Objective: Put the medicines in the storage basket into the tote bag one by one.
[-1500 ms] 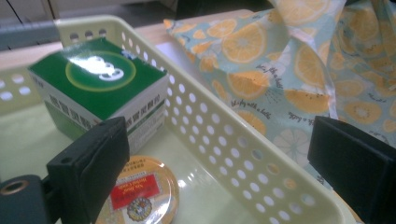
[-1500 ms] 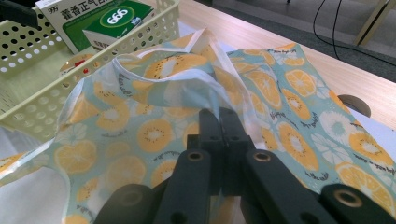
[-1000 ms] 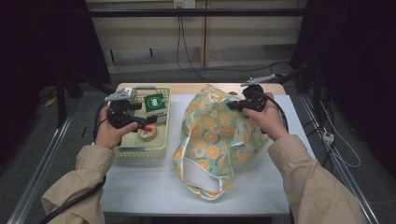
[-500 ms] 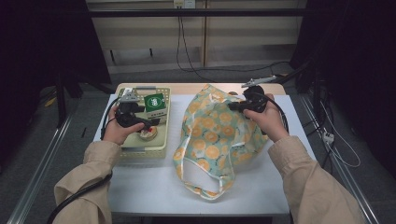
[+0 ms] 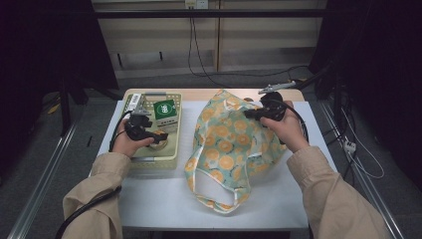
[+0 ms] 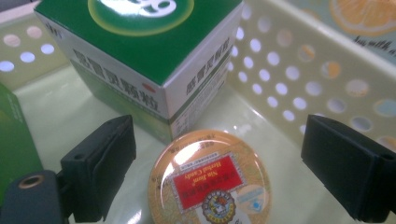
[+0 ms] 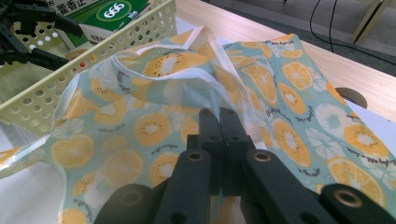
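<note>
A round orange tin with a red label (image 6: pixel 210 179) lies in a pale yellow perforated basket (image 5: pixel 149 160) beside a green and white box (image 6: pixel 144 56). My left gripper (image 6: pixel 219 140) hangs low over the tin, open, one jaw on each side of it and neither touching. An orange-slice print fabric bag (image 5: pixel 231 144) lies flat in the middle of the table. My right gripper (image 7: pixel 223 119) is shut on a fold of the bag's fabric near its far upper edge; the high view has it at the bag's right top corner (image 5: pixel 247 113).
The white table (image 5: pixel 164 199) has bare room in front of the basket and the bag. A second green item (image 6: pixel 14 135) stands at the basket's left. The bag's white-edged handle loop (image 5: pixel 219 191) lies toward the near edge. Cables run over the floor behind.
My left gripper has dropped down into the basket and come close over the tin. The right gripper and the bag have stayed put.
</note>
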The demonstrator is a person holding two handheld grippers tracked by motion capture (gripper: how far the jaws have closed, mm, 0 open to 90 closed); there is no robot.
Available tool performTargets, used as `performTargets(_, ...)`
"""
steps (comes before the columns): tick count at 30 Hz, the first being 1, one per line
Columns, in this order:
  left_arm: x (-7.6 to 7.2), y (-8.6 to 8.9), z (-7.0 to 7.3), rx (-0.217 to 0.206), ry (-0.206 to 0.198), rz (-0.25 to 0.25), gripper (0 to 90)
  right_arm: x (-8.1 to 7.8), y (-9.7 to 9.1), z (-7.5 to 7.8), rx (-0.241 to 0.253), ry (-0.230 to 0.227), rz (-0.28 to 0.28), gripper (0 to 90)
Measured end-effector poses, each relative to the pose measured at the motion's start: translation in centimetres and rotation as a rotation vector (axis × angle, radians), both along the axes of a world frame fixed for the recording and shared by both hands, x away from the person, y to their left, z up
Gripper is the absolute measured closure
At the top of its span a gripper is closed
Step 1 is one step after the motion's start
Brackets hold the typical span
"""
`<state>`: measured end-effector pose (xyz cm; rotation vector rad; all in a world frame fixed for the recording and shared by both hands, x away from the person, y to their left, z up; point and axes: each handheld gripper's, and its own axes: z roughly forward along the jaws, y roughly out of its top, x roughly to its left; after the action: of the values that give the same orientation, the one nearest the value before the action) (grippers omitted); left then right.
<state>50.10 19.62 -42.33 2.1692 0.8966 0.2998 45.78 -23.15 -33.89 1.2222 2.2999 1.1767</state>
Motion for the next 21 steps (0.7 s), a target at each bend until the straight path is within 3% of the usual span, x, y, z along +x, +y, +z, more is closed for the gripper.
performTargets(6, 0.1, -0.3, -0.7, 0.072, 0.034, -0.004, 10.2, 0.0, -0.1, 0.0, -0.002, 0.001, -0.001, 90.0)
performTargets(10, 0.2, -0.4, -1.0, 0.083, 0.044, -0.001, 12.0, -0.1, -0.1, -0.1, -0.004, 0.001, 0.001, 90.0)
performTargets(18, 0.4, -0.7, -1.5, 0.143, 0.072, -0.003, 13.9, -0.1, -0.1, -0.1, -0.006, 0.003, 0.000, 90.0)
performTargets(19, 0.5, -0.6, -1.5, 0.138, 0.095, -0.018, 13.9, -0.1, -0.1, -0.1, -0.005, 0.003, 0.001, 90.0)
performTargets(21, 0.4, -0.6, -1.5, 0.142, 0.096, -0.008, 15.7, -0.2, -0.1, -0.1, -0.006, 0.002, -0.001, 90.0)
